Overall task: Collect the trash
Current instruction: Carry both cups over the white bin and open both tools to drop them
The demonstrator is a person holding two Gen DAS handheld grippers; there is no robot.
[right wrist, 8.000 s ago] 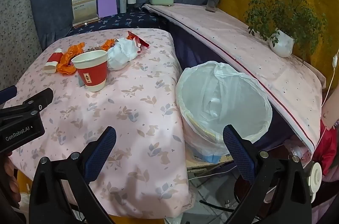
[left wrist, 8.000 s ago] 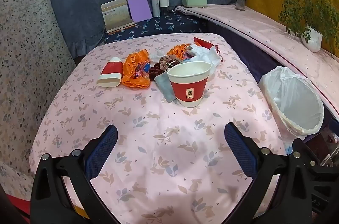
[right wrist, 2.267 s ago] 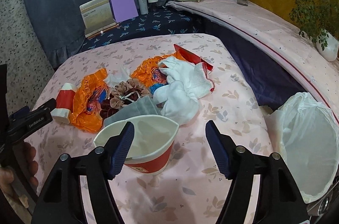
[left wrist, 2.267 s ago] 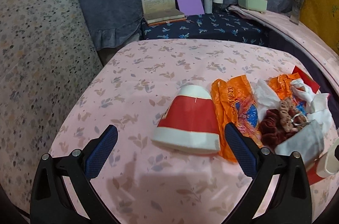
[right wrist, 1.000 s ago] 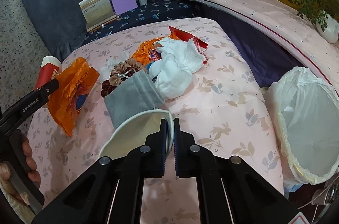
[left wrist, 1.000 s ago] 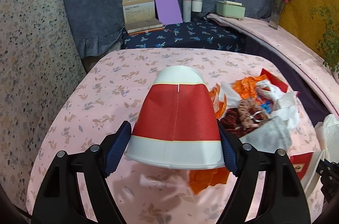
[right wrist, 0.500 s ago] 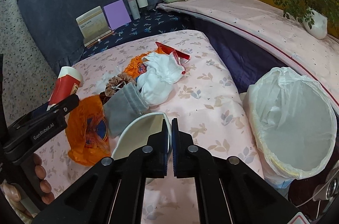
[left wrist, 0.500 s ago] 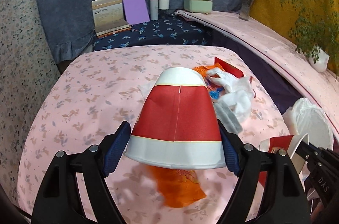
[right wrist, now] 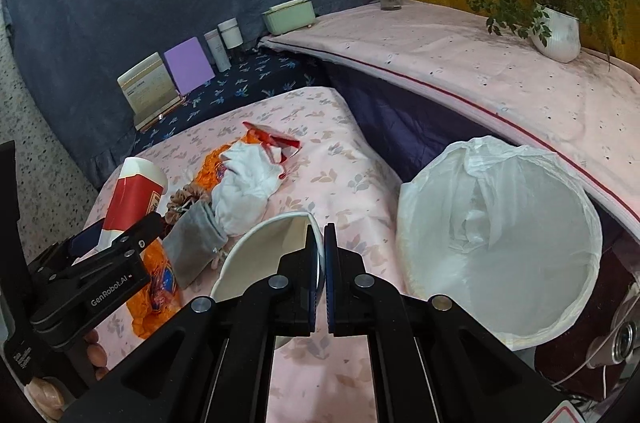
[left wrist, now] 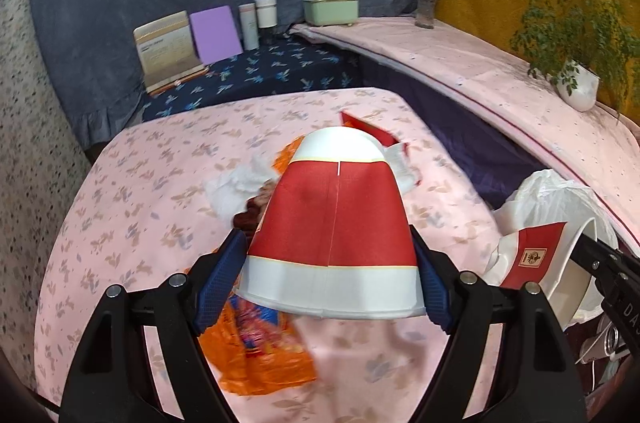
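Left claw (left wrist: pixel 326 277): clenched across the wide rim end of a red-and-white paper cup (left wrist: pixel 334 223), held above the bench with its base pointing away.
Right claw (right wrist: pixel 320 265): nearly closed, pinching the rim wall of a second paper cup (right wrist: pixel 266 249), lifted just beside the bin.
Second cup label: a small emblem in a pale square on its red band; text too small to read.
Writing: "GenRobot.AI" on the left claw's black body in the right wrist view.
Bin (right wrist: pixel 500 241): white-lined, beside the bench's right edge.
Bench (left wrist: pixel 132 191): pink leaf-print cloth, carrying an orange wrapper (left wrist: pixel 256 355), white tissue (right wrist: pixel 244 183), grey pouch (right wrist: pixel 194 247) and red packet (right wrist: pixel 272 139).
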